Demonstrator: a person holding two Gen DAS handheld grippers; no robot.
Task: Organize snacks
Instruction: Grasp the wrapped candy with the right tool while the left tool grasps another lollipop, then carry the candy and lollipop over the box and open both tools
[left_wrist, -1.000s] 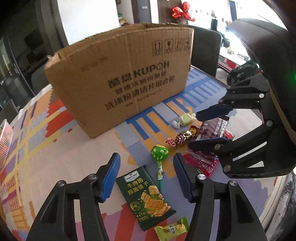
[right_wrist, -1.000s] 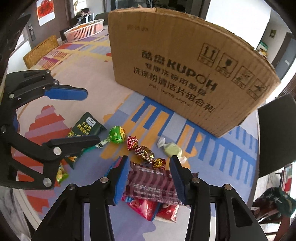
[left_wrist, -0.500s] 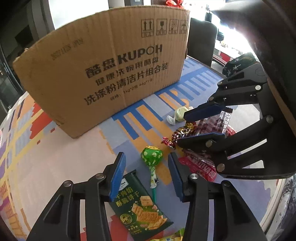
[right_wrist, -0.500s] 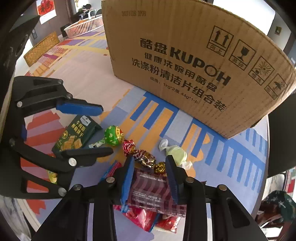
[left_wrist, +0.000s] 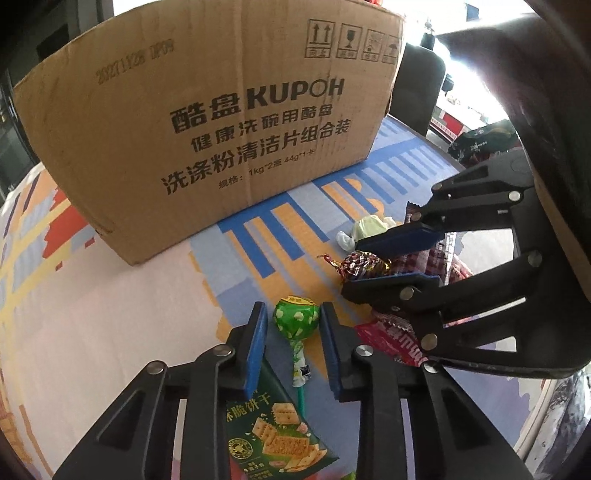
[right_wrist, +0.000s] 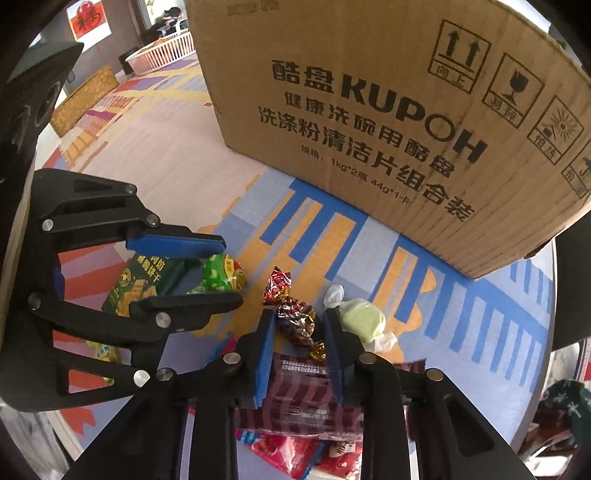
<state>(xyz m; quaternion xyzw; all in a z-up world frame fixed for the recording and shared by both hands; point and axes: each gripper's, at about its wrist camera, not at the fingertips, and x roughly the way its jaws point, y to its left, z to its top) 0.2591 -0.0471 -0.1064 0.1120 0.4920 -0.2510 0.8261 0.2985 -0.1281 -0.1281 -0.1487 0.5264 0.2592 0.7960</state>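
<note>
Both grippers came lower; lollipop stick points toward the camera.

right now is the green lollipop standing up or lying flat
Lying flat: the green lollipop rests on the table, stick toward the camera.

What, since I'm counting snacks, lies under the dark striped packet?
Red wrappers stick out from beneath the dark striped packet; how many there are, and anything else below, is covered by it.
</note>
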